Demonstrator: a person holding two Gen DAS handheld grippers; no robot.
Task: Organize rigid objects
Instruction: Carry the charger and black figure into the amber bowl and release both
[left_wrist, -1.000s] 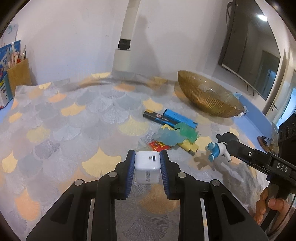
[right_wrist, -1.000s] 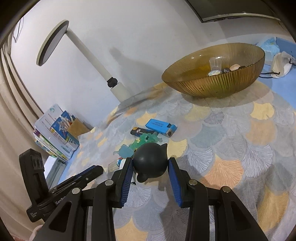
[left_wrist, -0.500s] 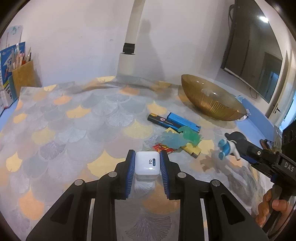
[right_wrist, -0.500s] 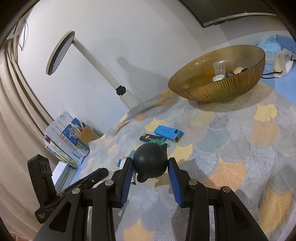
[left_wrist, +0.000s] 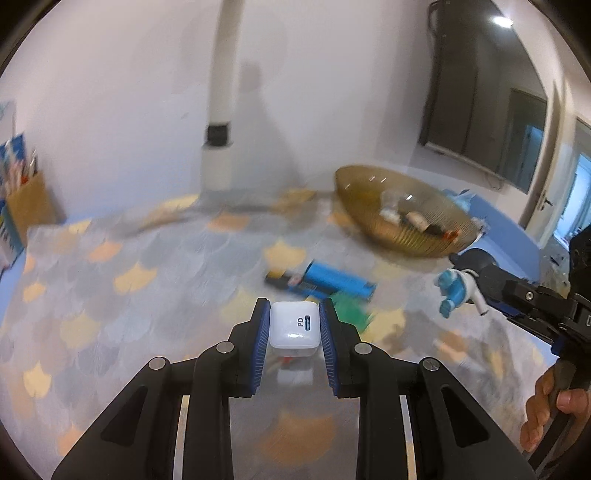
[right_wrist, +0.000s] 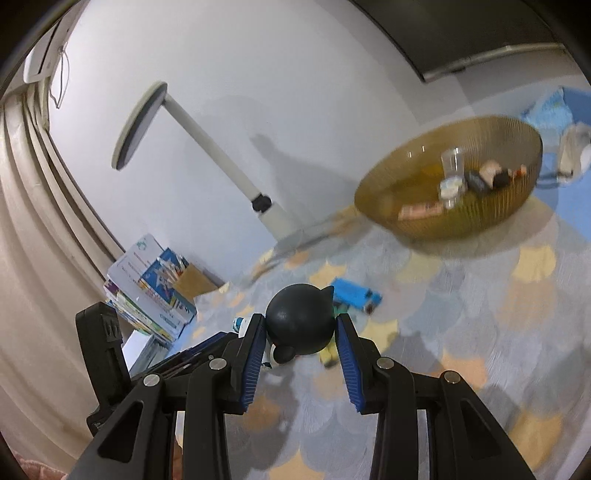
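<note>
My left gripper (left_wrist: 294, 325) is shut on a white USB charger cube (left_wrist: 293, 324) marked PD and holds it above the table. My right gripper (right_wrist: 301, 328) is shut on a small toy figure with a round black head (right_wrist: 300, 324); in the left wrist view the figure (left_wrist: 456, 290) shows blue and white limbs at the right. An amber ribbed glass bowl (left_wrist: 373, 218) with several small items stands at the back right; it also shows in the right wrist view (right_wrist: 491, 218). A blue lighter (left_wrist: 338, 281), a dark lighter (left_wrist: 282, 281) and a green flat piece (left_wrist: 349, 314) lie on the patterned cloth.
A white lamp post (left_wrist: 218, 158) stands at the back by the wall. A brown pencil holder (left_wrist: 31, 205) and stacked books (right_wrist: 147, 295) sit at the far left edge. A person's hand (left_wrist: 550, 413) holds the right gripper's handle.
Both grippers have risen with their objects and moved toward the bowl, which now shows its contents. The view is motion-blurred.
</note>
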